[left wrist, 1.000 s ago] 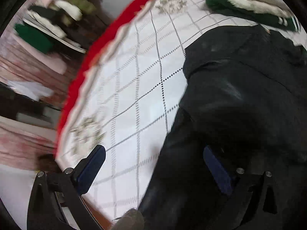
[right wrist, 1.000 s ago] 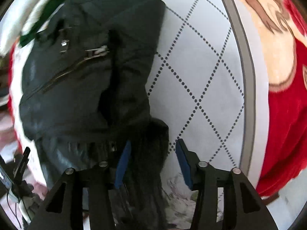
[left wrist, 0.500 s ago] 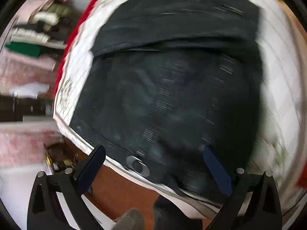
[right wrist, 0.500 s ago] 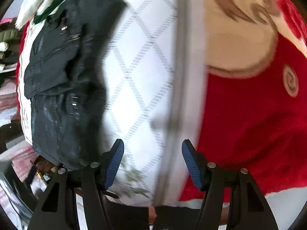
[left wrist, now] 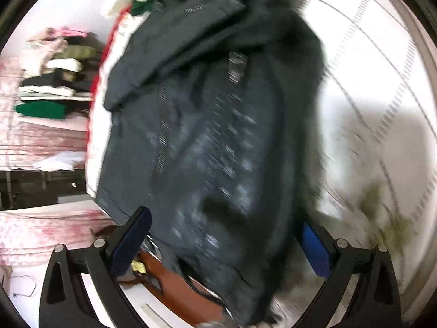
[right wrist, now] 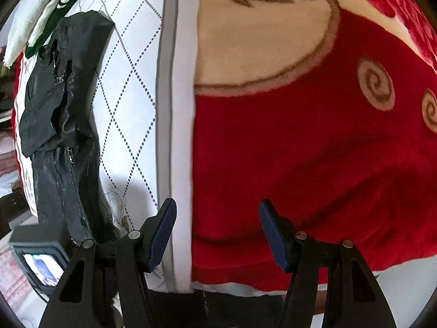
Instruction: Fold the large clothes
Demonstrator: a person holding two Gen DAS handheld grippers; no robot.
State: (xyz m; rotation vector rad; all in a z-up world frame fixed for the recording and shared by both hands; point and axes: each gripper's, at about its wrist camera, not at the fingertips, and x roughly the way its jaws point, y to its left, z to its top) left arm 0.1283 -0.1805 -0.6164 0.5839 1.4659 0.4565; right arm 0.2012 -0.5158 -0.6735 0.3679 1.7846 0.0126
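Note:
A black leather jacket (left wrist: 207, 136) lies folded on a white quilted cloth (left wrist: 368, 87); the left wrist view is blurred. My left gripper (left wrist: 224, 235) is open, its fingers apart above the jacket's near edge, holding nothing. In the right wrist view the jacket (right wrist: 62, 114) lies at the far left on the white cloth (right wrist: 131, 95). My right gripper (right wrist: 217, 232) is open and empty, well to the right of the jacket, over the edge of the white cloth and a red blanket (right wrist: 300, 150).
A white and green garment (right wrist: 41, 8) lies past the jacket's far end. Stacked clothes (left wrist: 54, 76) sit on a shelf at the left. A camera unit (right wrist: 38, 257) is at the lower left of the right wrist view. A brown surface (left wrist: 174, 292) shows below the bed edge.
Both grippers pulled back from the jacket. The right gripper let go of the jacket's edge, opened and swung right over the red blanket. The left view swung over the jacket.

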